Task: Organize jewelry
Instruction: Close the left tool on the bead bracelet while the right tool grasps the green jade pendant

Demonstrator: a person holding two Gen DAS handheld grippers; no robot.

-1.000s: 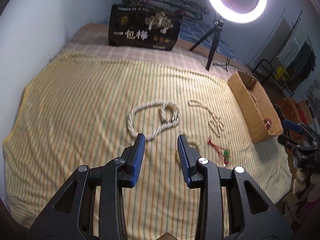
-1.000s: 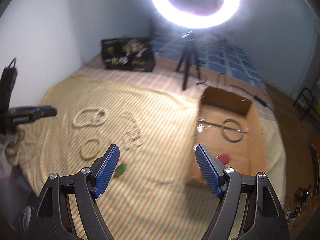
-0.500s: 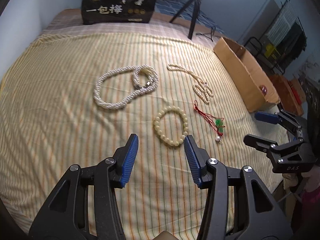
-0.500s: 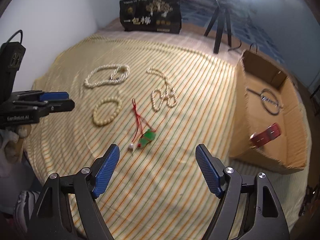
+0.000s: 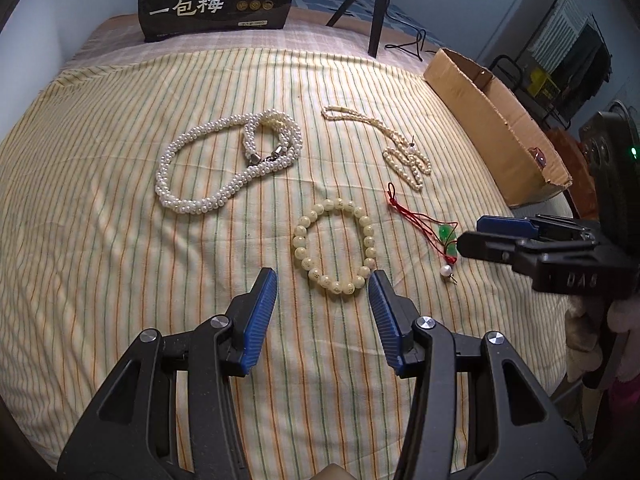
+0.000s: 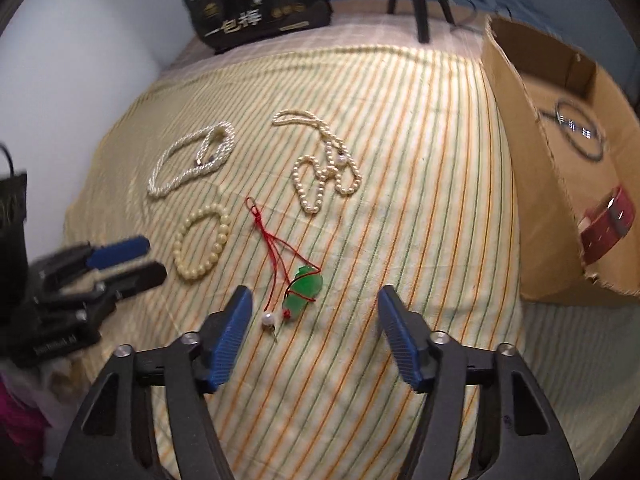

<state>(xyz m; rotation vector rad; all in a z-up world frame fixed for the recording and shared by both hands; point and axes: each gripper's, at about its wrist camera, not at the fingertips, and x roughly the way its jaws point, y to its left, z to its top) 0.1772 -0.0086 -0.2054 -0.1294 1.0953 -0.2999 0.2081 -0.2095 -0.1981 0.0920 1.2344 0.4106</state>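
Jewelry lies on a striped bedspread: twisted pearl rope, thin pearl strand, round bead bracelet, green pendant on red cord. Nothing blocks them. Left gripper jaws apart, empty, just short of the bracelet. Right gripper jaws just closing, still apart, around the pendant without touching it. Only the right view shows inside the cardboard box: wire ring, red case.

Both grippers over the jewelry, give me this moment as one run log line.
left gripper: open, above bead bracelet | right gripper: open, jaws just closing, above green pendant | cardboard box: holds two pieces
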